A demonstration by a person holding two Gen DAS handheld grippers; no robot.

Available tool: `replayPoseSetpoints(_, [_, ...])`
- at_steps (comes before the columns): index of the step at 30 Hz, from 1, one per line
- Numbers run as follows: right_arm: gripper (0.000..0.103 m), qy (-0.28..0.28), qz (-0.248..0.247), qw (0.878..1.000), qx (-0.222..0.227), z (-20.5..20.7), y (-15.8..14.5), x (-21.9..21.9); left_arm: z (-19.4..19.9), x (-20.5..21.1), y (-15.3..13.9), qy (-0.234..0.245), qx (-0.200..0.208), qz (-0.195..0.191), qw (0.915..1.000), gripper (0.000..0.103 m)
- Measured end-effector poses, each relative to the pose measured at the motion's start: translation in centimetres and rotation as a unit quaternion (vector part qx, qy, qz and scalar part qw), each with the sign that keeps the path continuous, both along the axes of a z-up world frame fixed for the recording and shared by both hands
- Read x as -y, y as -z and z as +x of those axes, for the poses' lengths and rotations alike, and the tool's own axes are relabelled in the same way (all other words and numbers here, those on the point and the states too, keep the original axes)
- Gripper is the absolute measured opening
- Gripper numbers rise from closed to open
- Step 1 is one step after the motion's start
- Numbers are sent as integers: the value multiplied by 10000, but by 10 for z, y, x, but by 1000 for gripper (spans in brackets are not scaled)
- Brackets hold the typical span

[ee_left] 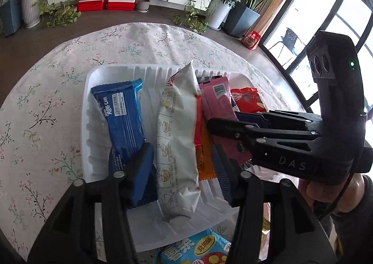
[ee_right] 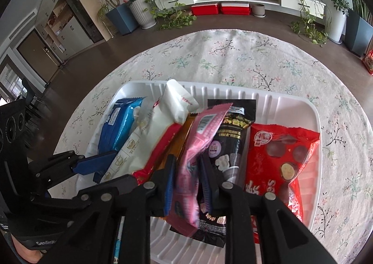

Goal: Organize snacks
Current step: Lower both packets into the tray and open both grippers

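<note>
Through both wrist cameras I looked down on a white ribbed tray (ee_left: 112,70) sitting on the counter (ee_left: 58,77), which was covered with a floral cloth. The snacks lay side by side in the tray. A blue roll-cake packet (ee_left: 121,112) sat at the left end, next to a long white packet (ee_left: 177,124) that ran from the near rim to the far rim. A thin orange packet (ee_left: 205,159) was tucked against the white one's right side. Past that came a pink packet (ee_right: 198,135), a black packet (ee_right: 233,138) partly under it, and a red packet (ee_right: 279,147) at the right end.

My left gripper (ee_left: 181,147) hung over the tray with its jaws released. The white packet lay between them with a gap on each side. The left finger rested over the lower end of the blue packet.

My right gripper (ee_right: 186,157) was just beside it, pointing steeply down. The pink packet stood tilted between its jaws, with its lower end down on the tray floor. From what I saw, the jaws were slack around it, not clamped on it, though the pads sat very close to the wrapper.

A light blue packet (ee_left: 195,250) lay on the cloth just outside the tray's near rim. A hand (ee_left: 326,191) gripped the right gripper's handle at the edge of the left view.
</note>
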State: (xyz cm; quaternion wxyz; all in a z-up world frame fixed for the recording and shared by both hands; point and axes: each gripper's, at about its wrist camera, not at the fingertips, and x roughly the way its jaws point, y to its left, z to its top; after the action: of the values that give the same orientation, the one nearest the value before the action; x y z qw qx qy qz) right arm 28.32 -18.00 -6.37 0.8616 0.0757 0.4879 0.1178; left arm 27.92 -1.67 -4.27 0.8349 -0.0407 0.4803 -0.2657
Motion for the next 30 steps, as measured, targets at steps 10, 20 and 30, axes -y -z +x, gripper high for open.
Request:
replayPoseSetpoints(10, [50,117,-60,9996,265,-18,-23,4,-19,-7,-26,-98,269,-134,9995,74])
replayPoseSetpoints(20, [99,758,1990,9666,1427,-101,-95,57,-86,-46,-67,-482,883,-26,9949,103])
replayPoseSetpoints(30, [103,1120,3231,9255,1629,-222,-83,91,-194,-85,-44,-1033,918,-282,9900,103])
